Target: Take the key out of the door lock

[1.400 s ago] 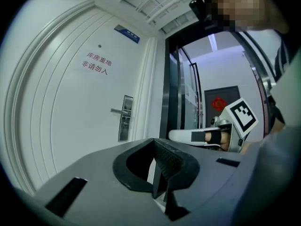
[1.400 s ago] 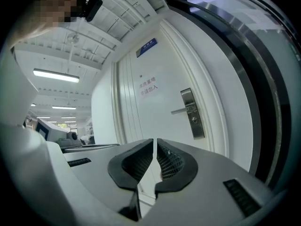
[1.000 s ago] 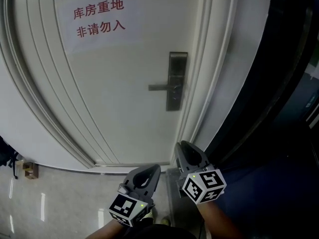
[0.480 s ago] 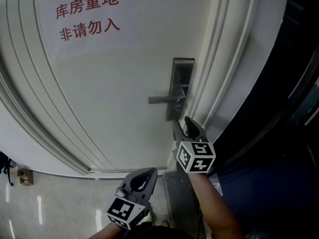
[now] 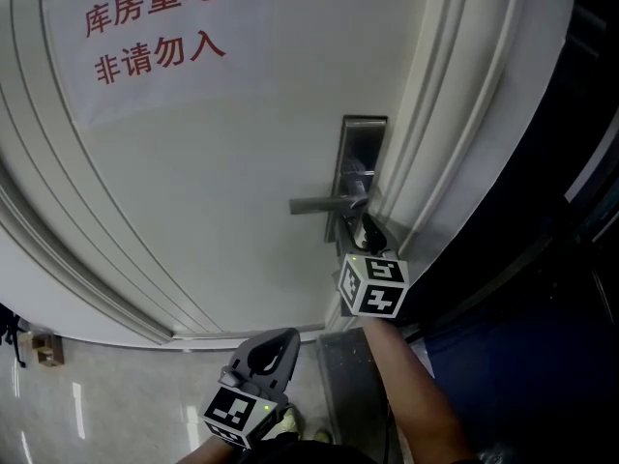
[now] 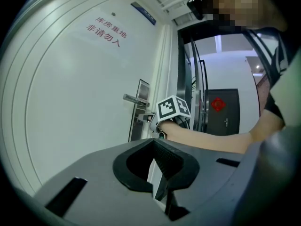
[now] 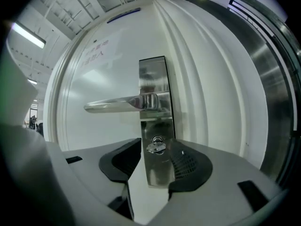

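Observation:
A small silver key [image 7: 155, 147] sticks out of the keyhole in the steel lock plate [image 7: 154, 102], just below the lever handle [image 7: 117, 103]. My right gripper [image 7: 156, 150] is held up close to the plate and its jaws are opening. The key lies between the tips, and the pads are clear of it. From the head view the right gripper [image 5: 366, 230] covers the key under the handle [image 5: 324, 204]. My left gripper [image 5: 276, 341] hangs low near the floor, shut and holding nothing; the left gripper view shows its tips [image 6: 154, 147] together.
The white door carries a paper sign [image 5: 155, 27] with red characters. The door frame [image 5: 455, 114] runs right of the lock plate, and a dark glass panel [image 5: 542, 259] stands beyond it. Pale tiled floor [image 5: 97, 394] lies below the door.
My right gripper has risen from near the floor up to the lock plate, and its jaws have spread. The head view has drawn closer to the door. The left gripper stayed low.

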{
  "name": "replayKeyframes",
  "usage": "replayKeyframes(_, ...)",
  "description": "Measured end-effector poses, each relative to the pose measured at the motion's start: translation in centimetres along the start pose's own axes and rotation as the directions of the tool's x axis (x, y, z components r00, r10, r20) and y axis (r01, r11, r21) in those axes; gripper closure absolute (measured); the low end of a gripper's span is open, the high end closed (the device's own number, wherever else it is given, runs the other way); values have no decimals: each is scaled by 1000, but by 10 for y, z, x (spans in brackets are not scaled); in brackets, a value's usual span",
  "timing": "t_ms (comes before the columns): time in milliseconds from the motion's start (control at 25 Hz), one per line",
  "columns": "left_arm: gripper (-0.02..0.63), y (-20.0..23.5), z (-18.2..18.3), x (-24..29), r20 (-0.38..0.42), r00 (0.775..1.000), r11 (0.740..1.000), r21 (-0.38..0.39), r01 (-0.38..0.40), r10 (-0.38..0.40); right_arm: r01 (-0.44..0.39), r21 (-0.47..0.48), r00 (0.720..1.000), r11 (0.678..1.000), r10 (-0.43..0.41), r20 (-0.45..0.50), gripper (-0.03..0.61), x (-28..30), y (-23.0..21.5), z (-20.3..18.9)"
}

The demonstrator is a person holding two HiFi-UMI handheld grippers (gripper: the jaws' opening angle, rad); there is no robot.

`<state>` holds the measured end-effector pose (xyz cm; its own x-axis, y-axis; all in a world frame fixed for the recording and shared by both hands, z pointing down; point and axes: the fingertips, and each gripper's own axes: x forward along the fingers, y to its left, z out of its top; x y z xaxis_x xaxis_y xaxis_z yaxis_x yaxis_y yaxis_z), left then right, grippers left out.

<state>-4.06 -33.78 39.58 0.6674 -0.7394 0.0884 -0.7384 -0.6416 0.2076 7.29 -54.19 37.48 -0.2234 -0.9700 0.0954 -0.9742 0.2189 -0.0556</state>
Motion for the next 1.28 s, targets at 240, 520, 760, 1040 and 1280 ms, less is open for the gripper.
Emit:
replayKeyframes(240,609,4,0,5,2,1000,1000,9,8,-8,29,-10,999,1000,-30,-13,416,10,-3,-5)
replayKeyframes(520,609,2,0,7,0,1000,1000,3,17,-17,34,-23,999,999,-34,-18,443,11,-3,-5)
replayKeyframes(760,609,0,1,7,4,1000,1000,9,23,-23,39,9,999,999,-39,-18,454,6,-3,-5)
replayKeyframes(1040,609,1,1,5,7,1000,1000,-3,16,-16,47,-21,999,999,-47,-25,459,6,-3,-6)
replayKeyframes(1280,609,1,2,6,7,1000,1000,6,20,-20,82,-132,996,988,-84,-15,459,8,-1,-5)
